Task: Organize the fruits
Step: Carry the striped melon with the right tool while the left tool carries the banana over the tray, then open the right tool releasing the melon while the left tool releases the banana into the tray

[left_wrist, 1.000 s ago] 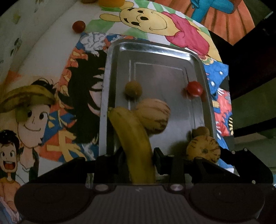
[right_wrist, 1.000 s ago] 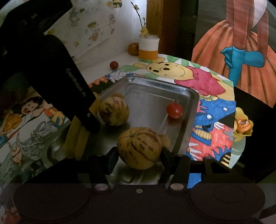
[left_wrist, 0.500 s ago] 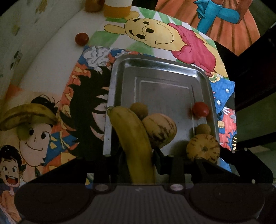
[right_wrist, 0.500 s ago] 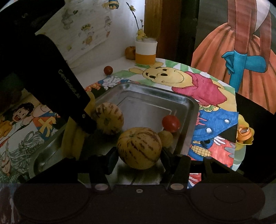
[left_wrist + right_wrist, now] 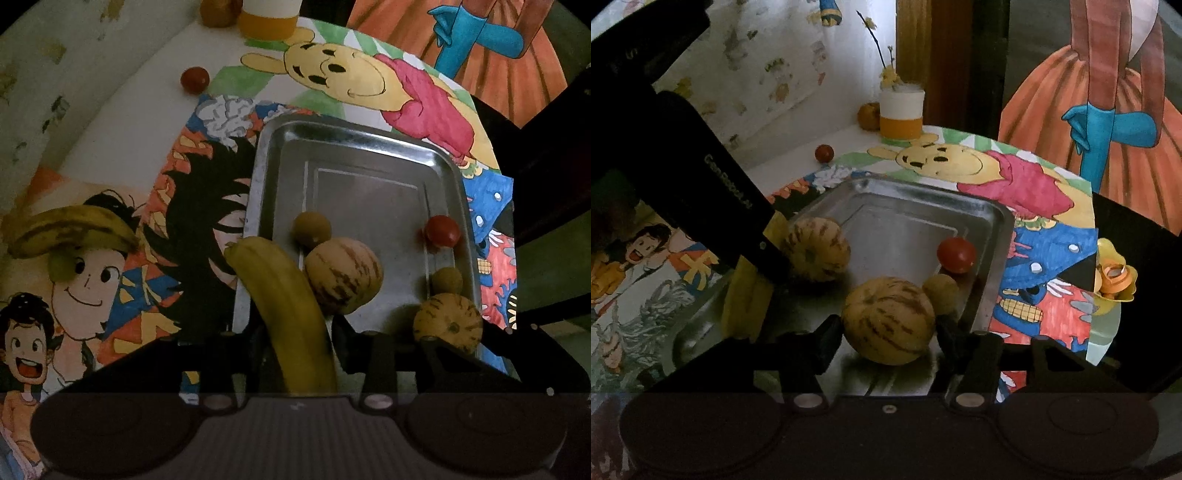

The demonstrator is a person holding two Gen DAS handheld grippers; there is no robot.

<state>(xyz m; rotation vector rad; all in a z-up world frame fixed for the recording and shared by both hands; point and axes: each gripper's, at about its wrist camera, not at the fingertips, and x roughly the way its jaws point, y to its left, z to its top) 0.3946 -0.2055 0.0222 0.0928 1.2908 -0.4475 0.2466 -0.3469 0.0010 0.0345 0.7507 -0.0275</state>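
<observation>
Left gripper (image 5: 295, 343): jaws have just been opening, a banana (image 5: 288, 310) between them over the steel tray (image 5: 369, 147). Right gripper (image 5: 886, 332): jaws likewise opening around a striped melon (image 5: 888, 319). Beyond the jaws, cartoon drawings (image 5: 960, 162) cover the tabletop; farther, a white-and-orange cup (image 5: 901, 114) stands by the wall.

Yellow banana (image 5: 291, 317) between left jaws, tip resting on steel tray (image 5: 369, 155) rim. Striped melon (image 5: 343, 273) touches it, just right of those jaws. Second striped melon (image 5: 888, 319) sits between right jaws in the tray; cherry tomato (image 5: 956, 254) and small tan fruit (image 5: 940, 290) just beyond.
</observation>
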